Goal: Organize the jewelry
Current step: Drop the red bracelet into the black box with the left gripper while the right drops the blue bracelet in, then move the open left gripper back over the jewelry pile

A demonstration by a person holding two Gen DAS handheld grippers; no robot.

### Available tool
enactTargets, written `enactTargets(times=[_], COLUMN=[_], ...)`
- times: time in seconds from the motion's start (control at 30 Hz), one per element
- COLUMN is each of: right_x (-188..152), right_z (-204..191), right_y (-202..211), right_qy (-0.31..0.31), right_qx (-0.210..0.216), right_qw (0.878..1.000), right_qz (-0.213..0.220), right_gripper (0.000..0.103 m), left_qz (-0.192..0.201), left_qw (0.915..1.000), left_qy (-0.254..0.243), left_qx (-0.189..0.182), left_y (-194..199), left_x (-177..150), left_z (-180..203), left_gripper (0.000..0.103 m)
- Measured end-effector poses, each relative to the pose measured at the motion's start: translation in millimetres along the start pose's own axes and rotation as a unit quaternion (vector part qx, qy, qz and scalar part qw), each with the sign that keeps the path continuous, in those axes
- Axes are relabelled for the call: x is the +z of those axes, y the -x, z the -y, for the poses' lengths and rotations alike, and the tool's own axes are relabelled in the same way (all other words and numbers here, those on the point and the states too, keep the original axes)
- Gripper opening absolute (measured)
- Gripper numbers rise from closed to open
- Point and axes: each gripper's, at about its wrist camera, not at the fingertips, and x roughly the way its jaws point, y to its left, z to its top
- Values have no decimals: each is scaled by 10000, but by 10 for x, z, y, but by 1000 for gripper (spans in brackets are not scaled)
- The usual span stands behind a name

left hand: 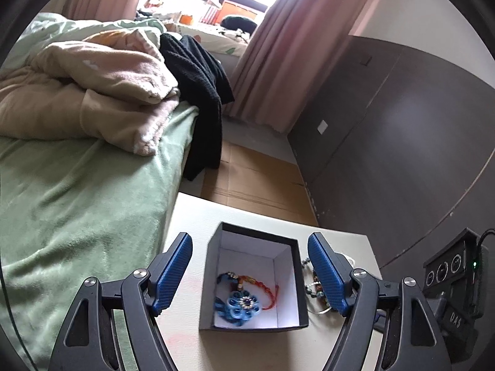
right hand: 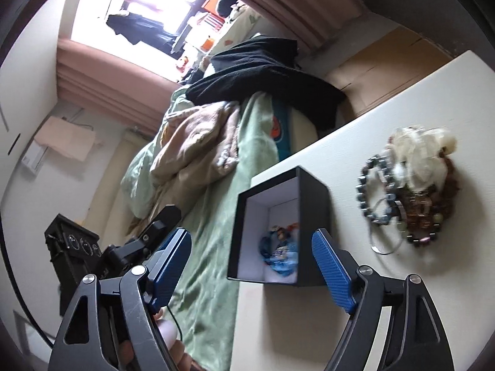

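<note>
Part done: blue flower piece [left hand: 241, 304] already lies in your black box [left hand: 213, 281]. Bead bracelets [right hand: 411, 198] wait on the counter [right hand: 355, 309], box's 3 o'clock. Both tongs, left [left hand: 250, 273] and right [right hand: 252, 270], released, empty.

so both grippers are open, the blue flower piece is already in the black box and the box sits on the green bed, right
Not quite: the black box sits on the white table, beside the green bed, as the left wrist view shows. The rest holds: the left gripper and right gripper are open, and the blue flower piece lies in the box.
</note>
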Motion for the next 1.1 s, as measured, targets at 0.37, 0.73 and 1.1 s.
enactTargets(times=[0.37, 0.73, 1.1], right_x=[141, 206, 247], right_z=[290, 466, 635], right_y=[582, 966, 1563], right_qy=[-294, -414, -611], right_qx=[-849, -1136, -1671], right_qw=[9946, 9894, 9718], right_qz=[517, 805, 1545], right_gripper=[99, 103, 103], left_qz=[-143, 20, -255], left_qw=[9999, 9945, 9926], left_qy=[-1, -1042, -1152], left_qx=[-59, 0, -289], left_y=[-120, -183, -326], left_x=[-110, -334, -466], left_z=[170, 750, 1001], left_gripper=[78, 78, 78])
